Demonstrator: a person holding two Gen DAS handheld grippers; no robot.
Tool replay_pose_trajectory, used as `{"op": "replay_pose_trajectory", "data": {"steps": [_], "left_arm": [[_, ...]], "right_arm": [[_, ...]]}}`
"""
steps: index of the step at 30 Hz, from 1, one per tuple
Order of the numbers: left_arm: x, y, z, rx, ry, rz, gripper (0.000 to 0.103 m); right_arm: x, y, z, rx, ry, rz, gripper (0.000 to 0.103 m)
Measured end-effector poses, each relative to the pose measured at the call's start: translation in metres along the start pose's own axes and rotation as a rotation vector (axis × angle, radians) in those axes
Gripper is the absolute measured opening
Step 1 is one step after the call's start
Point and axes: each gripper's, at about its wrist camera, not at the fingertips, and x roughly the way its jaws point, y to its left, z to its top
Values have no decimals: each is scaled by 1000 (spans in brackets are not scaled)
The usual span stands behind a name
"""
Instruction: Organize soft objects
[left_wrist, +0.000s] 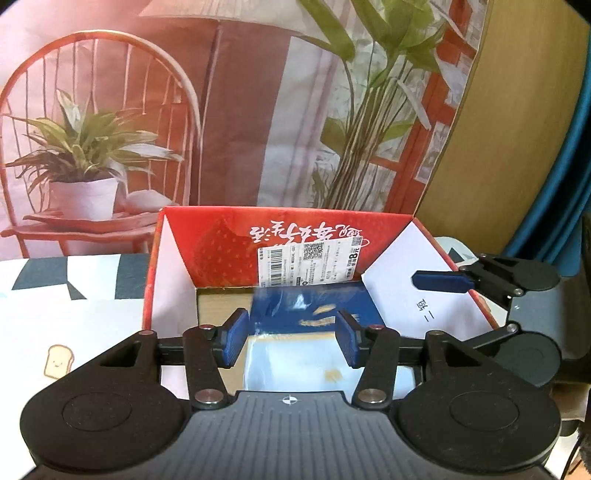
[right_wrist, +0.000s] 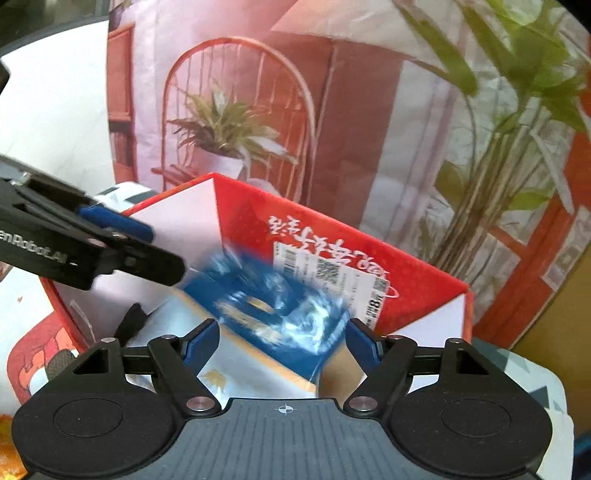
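- The blue-and-white tissue pack (left_wrist: 306, 332) lies in the red cardboard box (left_wrist: 207, 236), on its floor toward the right wall, long axis running front to back wall.
- Left gripper (left_wrist: 291, 338): jaws apart, flanking the pack, pads seemingly not pressing.
- Right gripper (right_wrist: 282, 345): jaws wide apart, pack just ahead (blurred here).
- Both look about equally near.
- Writing: upside-down white script and a barcoded sticker (left_wrist: 310, 262) showing "8"; "enRobot.AI" on the left gripper's body.

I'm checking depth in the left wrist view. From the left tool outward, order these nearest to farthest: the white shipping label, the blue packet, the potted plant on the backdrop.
1. Blue packet, in the box between the left tool's open fingers.
2. White shipping label, on the red box's back wall.
3. Potted plant, printed on the backdrop, upper left.
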Motion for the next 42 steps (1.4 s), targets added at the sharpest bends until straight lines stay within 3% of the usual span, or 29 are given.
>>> {"op": "replay_pose_trajectory", "data": {"steps": [9,20,24,26,28,34,42], "left_arm": [[-48,-2,-21,1,-38,-3,54],[-102,-7,-85,-37,-40,-18,54],[-105,-10,-110,-41,-10,-6,54],[-104,-11,-122,-45,8,-11,54],[-102,-9,-134,-59,31,-10,54],[-96,-1,-166,-108,84,-1,54],[-91,7,-187,-154,107,-11,53]], "right_arm": [[-49,-9,-16,113,-100,19,75],[-116,19,-55,133,-204,46,80],[-123,38,-77,123,-168,66,83],[-122,47,-91,128,-138,76,94],[-119,56,-105,140,-105,87,97],[-107,76,-138,165,6,113,102],[-89,88,-156,169,89,125,103]]}}
